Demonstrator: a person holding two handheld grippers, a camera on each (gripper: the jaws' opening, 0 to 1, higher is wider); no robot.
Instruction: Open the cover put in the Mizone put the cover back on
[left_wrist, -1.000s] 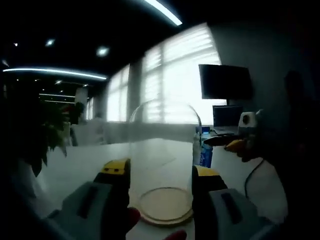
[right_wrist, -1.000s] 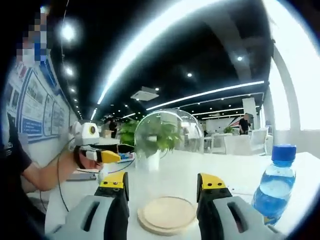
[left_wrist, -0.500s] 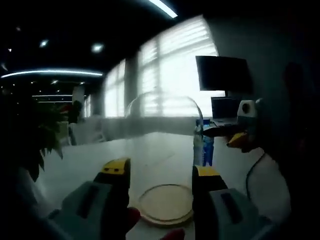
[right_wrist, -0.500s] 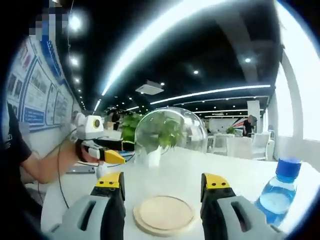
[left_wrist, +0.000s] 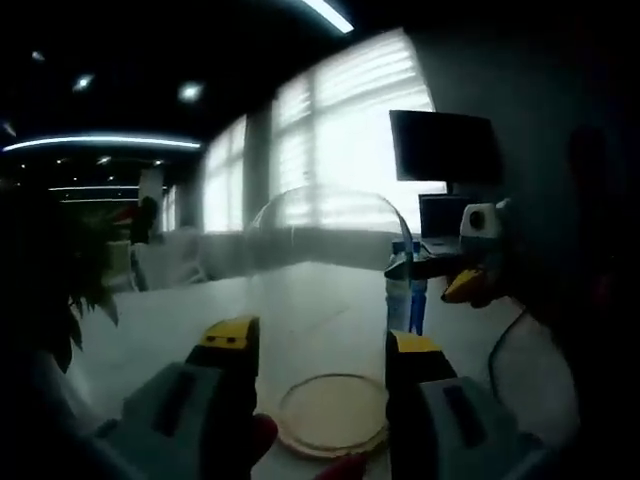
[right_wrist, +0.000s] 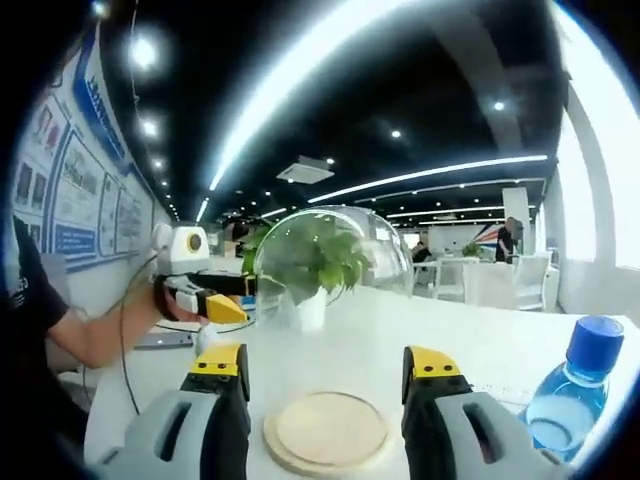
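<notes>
Clear glass dome (right_wrist: 330, 270) over a round wooden base (right_wrist: 328, 430) on the white table (right_wrist: 480, 345), right in the middle between both tools. Looks hard, smooth, slippery and easy to break, probably a bit heavy too. Best held by both round sides at once, low down, and lifted straight up, slowly.

Left gripper (left_wrist: 322, 345) open wide, holding nothing, one jaw on each side of the dome. Cannot tell whether touching the glass. Right gripper (right_wrist: 330, 365) open wide too, nothing in it, pointed at the dome from the other side.

Blue bottle (right_wrist: 568, 400) with a blue cap upright on the table, near the base but apart from it. Light, bendy plastic; easy to squeeze or tip, so best held around the middle.

Green plant (right_wrist: 318, 262) behind the dome. Dark screen (left_wrist: 445, 148) farther back. Nothing between the grippers and the dome.
</notes>
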